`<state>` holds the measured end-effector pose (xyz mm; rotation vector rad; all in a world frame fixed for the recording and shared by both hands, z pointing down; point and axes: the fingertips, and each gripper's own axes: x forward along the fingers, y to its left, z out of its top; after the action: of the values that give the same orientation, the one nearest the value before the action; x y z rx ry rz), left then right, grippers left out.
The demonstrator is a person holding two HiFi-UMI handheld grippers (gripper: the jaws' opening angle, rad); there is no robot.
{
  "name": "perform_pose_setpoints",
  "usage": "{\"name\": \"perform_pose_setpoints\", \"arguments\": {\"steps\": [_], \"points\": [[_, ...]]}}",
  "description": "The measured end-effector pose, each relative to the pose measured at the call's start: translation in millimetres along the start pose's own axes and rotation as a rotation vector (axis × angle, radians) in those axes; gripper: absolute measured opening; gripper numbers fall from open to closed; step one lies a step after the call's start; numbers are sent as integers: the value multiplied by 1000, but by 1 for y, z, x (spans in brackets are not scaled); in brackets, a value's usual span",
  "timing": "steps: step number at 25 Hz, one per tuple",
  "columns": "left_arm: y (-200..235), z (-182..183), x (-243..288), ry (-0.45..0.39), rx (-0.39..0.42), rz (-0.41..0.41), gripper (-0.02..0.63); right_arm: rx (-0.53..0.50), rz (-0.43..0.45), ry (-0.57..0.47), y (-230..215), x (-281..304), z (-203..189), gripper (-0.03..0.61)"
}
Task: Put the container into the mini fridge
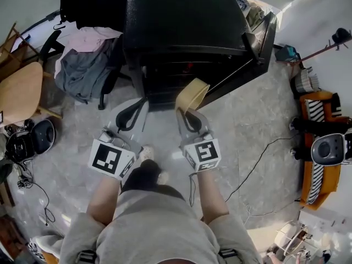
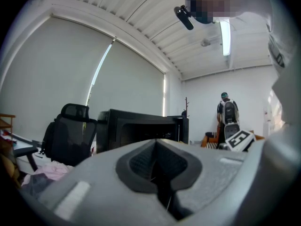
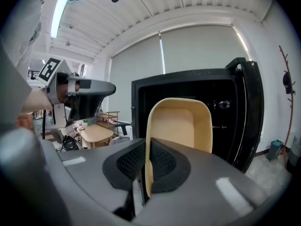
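Clamped on the rim of the beige container point(image 3: 181, 124) — right tongs point(image 3: 146, 160), holding it upright just in front of the open mini fridge point(image 1: 176, 21). Left tongs point(image 2: 157, 167) closed together, empty — also facing the fridge.

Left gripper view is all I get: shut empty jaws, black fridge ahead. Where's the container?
Observer: The right gripper has it. Its jaws pinch one side wall of the tan container.
Operator: Inside the fridge yet?
Observer: Doesn't look so. In the head view it is held low at the front of the mini fridge opening, not yet in.
Operator: Door in the way?
Observer: No. The door is swung wide open, off to the right of the container.
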<state>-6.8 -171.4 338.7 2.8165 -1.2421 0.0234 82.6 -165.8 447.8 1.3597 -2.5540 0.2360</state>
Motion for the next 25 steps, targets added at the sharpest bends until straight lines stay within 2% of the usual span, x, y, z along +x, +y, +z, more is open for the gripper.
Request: {"name": "perform_pose_setpoints", "arguments": {"steps": [10,25], "points": [[12,-28,19,48,-1,-23,2,-67,36,123,-25,50,-52,8],[25,-59,26,83,-16,-28,2,-273,86,307,-41,93,-106,8]]}}
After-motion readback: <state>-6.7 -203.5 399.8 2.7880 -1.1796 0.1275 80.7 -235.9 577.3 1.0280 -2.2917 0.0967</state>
